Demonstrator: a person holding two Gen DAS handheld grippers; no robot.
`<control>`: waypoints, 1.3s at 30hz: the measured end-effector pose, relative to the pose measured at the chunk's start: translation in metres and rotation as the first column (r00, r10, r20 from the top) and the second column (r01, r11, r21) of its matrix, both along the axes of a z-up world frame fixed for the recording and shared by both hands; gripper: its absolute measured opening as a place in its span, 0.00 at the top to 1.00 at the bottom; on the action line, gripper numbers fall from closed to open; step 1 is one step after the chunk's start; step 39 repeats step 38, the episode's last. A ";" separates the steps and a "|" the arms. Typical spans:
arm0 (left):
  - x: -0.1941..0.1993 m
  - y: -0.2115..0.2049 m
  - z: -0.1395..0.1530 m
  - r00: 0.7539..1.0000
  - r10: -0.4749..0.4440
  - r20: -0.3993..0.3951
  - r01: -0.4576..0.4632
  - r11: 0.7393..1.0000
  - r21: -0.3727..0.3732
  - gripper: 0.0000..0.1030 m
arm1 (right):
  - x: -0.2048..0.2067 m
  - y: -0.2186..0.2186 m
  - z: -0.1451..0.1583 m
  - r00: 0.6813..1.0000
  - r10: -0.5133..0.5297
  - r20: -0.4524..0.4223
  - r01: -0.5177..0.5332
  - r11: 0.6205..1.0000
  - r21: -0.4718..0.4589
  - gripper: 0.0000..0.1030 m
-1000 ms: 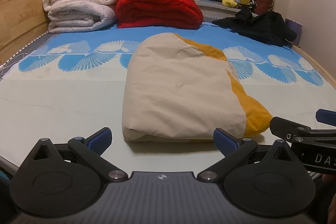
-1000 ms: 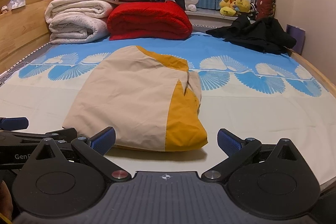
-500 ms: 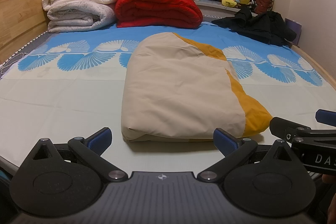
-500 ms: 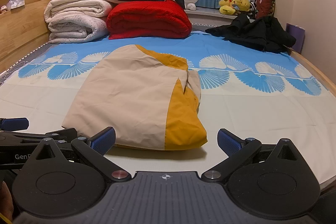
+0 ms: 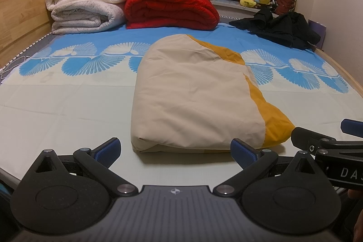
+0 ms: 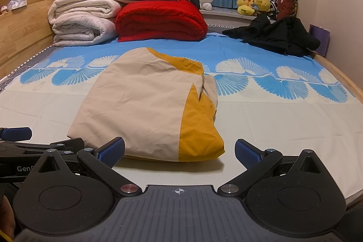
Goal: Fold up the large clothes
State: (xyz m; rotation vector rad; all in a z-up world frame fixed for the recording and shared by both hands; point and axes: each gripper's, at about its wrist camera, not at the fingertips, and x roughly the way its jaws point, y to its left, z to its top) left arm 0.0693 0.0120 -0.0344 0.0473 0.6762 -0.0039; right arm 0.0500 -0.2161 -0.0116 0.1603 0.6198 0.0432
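1. Beige-and-mustard garment (image 5: pixel 195 96) lies folded into a thick packet in the middle of the bed sheet (image 5: pixel 68 110), just beyond both of your claws and touching neither.
2. Its long axis runs from near to far, straight away from you; the folded near edge faces you, and the mustard panel sits along its right side.
3. Your left gripper (image 5: pixel 175 149) sits squarely in front of that near edge, blue pads spread wide to either side of it, holding nothing.
4. Your right gripper (image 6: pixel 180 150) is also released and empty, and it faces the mustard near-right corner (image 6: pixel 199 142).
5. Both tools are held low and level, side by side at the near edge of the bed, fingers pointing toward the far stack of white blankets (image 5: pixel 84 6) and the red blanket (image 5: pixel 170 8).
6. The packet looks close to finished. If another fold is wanted, each claw is about equally near its own near corner, so take both corners and carry them toward the far end.
7. Leave the black clothing (image 6: pixel 274 37) at the far right alone for now.
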 end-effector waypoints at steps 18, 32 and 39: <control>0.000 -0.002 -0.004 1.000 -0.002 -0.008 0.002 1.000 -0.004 0.00 | -0.001 -0.001 -0.004 1.000 0.001 -0.005 -0.001 1.000 0.002 0.01; 0.000 -0.003 -0.007 1.000 -0.003 -0.023 0.003 1.000 -0.008 0.00 | -0.001 0.000 -0.007 1.000 0.002 -0.011 -0.002 1.000 0.001 0.01; 0.000 -0.003 -0.007 1.000 -0.002 -0.028 0.002 1.000 -0.009 0.00 | -0.002 0.000 -0.009 1.000 0.002 -0.017 -0.001 1.000 0.002 0.01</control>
